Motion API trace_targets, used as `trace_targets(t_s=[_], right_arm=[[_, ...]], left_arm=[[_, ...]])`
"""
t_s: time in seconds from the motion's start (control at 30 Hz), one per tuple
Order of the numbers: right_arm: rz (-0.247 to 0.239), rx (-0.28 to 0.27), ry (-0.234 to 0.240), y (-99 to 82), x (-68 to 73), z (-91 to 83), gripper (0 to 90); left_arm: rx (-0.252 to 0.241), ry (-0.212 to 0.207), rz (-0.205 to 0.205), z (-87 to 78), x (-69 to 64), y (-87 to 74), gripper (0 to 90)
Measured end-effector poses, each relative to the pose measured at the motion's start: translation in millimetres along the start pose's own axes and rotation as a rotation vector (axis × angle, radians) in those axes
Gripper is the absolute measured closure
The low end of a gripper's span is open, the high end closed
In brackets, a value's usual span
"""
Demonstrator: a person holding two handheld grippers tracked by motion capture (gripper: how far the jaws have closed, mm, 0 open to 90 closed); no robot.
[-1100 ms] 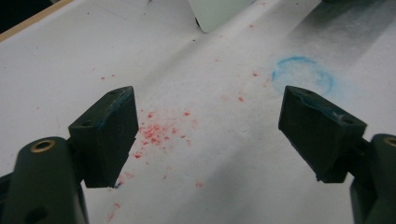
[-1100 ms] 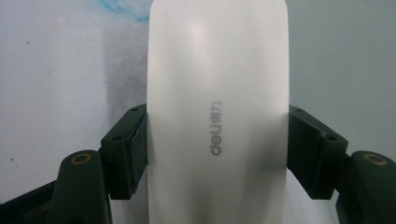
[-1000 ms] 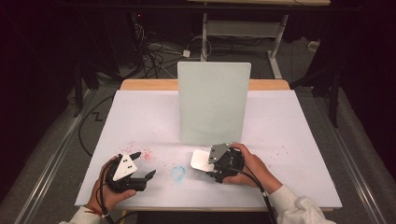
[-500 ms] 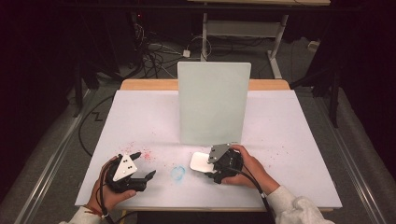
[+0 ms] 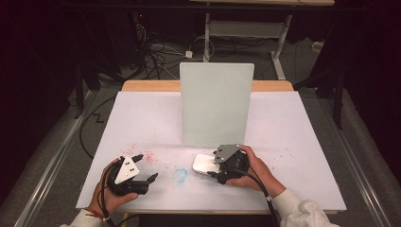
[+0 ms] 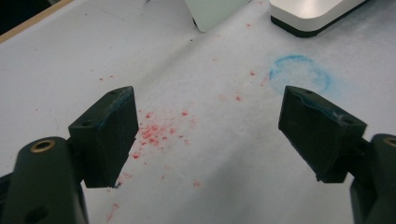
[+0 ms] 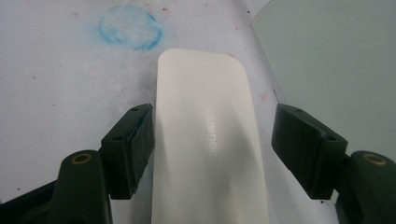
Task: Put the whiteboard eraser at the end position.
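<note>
Looking down from the high view, I note these:

Table [image 5: 142,118]: covered with a white sheet, speckled with red marks near its front left, plus a smudged blue ring [image 5: 180,175] between the two hands.

Upright panel [image 5: 216,105]: pale grey-green, standing at mid-table, behind the right hand.

White block [image 5: 203,163]: a flat rounded slab (faint grey lettering on its top, which I cannot read), lying on the sheet just in front of the panel's lower edge and right of the blue ring.

Right gripper [image 5: 213,171]: held low at the block; in the right gripper view the block [image 7: 210,154] runs up between the two jaws. The left jaw sits right at the block's edge, the right jaw stands off it with a gap, so the jaws are spread, not clamped.

Left gripper [image 5: 145,166]: at the front left, held in the left hand [image 5: 106,189]; jaws wide apart over the red specks [image 6: 156,130], gripping nothing.
</note>
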State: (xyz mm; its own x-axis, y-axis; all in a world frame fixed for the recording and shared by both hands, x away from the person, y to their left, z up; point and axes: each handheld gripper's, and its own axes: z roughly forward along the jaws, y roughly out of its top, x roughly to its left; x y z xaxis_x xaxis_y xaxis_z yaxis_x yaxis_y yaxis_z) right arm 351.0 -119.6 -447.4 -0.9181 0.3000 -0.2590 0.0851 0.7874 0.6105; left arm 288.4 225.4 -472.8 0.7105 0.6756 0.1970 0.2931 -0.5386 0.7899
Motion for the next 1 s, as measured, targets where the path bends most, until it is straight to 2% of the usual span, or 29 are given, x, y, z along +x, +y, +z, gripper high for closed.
trace_targets(t_s=[0.07, 0.17, 0.5, 1.0], right_arm=[[0.002, -0.008, -0.008, 0.3, -0.5, -1.5, 31.7], [0.011, -0.033, -0.026, 0.9, -2.9, -6.9, 31.6], [0.047, -0.083, -0.117, 0.6, -11.9, -23.2, 30.4], [0.111, -0.165, -0.297, -3.0, -22.0, -44.0, 22.5]], left_arm=[[0.004, -0.007, -0.012, -0.3, -0.7, -0.5, 19.3], [0.000, -0.002, 0.000, 0.1, -0.3, -0.1, 19.3], [0.008, -0.010, -0.009, 1.7, -1.2, 0.0, 19.3], [0.006, -0.006, 0.002, 2.0, -0.7, 0.3, 19.3]])
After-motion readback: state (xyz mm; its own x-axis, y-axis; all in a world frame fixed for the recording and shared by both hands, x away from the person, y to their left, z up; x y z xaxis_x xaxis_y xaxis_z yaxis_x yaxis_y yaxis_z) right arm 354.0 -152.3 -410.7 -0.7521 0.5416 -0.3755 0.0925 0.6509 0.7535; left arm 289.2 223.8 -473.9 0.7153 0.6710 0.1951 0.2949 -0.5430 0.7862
